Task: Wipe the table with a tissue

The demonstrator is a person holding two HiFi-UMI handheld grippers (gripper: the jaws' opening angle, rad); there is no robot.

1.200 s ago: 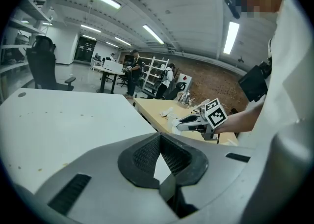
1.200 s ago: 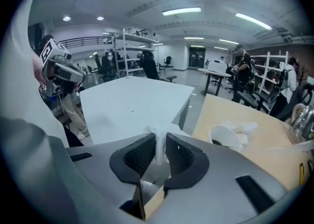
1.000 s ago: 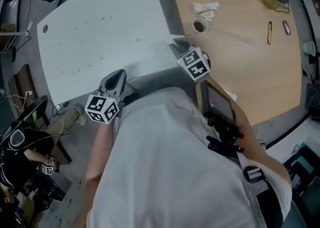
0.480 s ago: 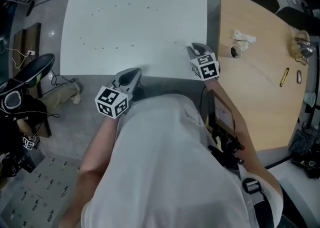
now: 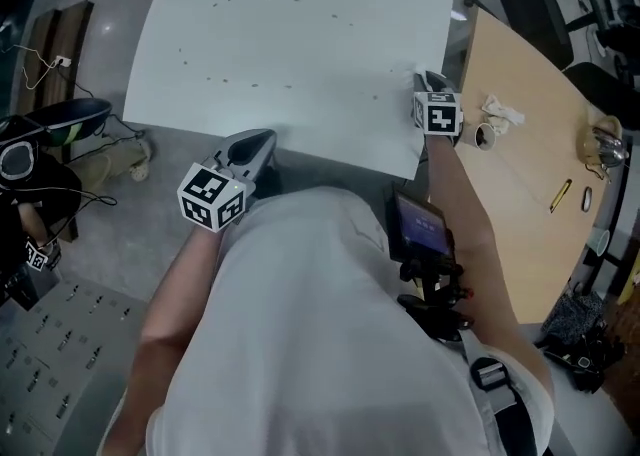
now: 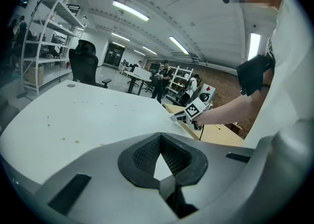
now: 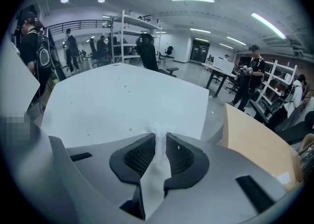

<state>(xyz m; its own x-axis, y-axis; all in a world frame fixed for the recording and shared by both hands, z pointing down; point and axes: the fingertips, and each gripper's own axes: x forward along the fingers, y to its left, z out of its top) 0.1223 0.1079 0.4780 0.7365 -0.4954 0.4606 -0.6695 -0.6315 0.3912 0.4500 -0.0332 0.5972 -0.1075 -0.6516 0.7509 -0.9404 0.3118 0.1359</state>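
The white table (image 5: 300, 24) carries several small brown spots (image 5: 225, 81). My right gripper (image 5: 428, 80) hovers over its near right corner, shut on a white tissue (image 7: 156, 169) that sticks out a little past the tips of my right gripper (image 7: 160, 142). In the right gripper view the white table (image 7: 122, 100) spreads out ahead. My left gripper (image 5: 254, 140) sits at the table's near edge, left of the person's body. Its own view shows my left gripper (image 6: 160, 144) shut with nothing between the pads.
A wooden table (image 5: 520, 214) adjoins on the right with a crumpled tissue (image 5: 502, 109), a small cup (image 5: 483, 134), a pen (image 5: 560, 195) and a glass pot (image 5: 602, 144). Office chairs (image 5: 535, 14) stand behind. People stand among shelves (image 7: 122, 36) in the background.
The head view has swung left, so the wooden table now lies farther right. My right gripper has moved out along the white table's right edge with the tissue. The left gripper has barely moved.
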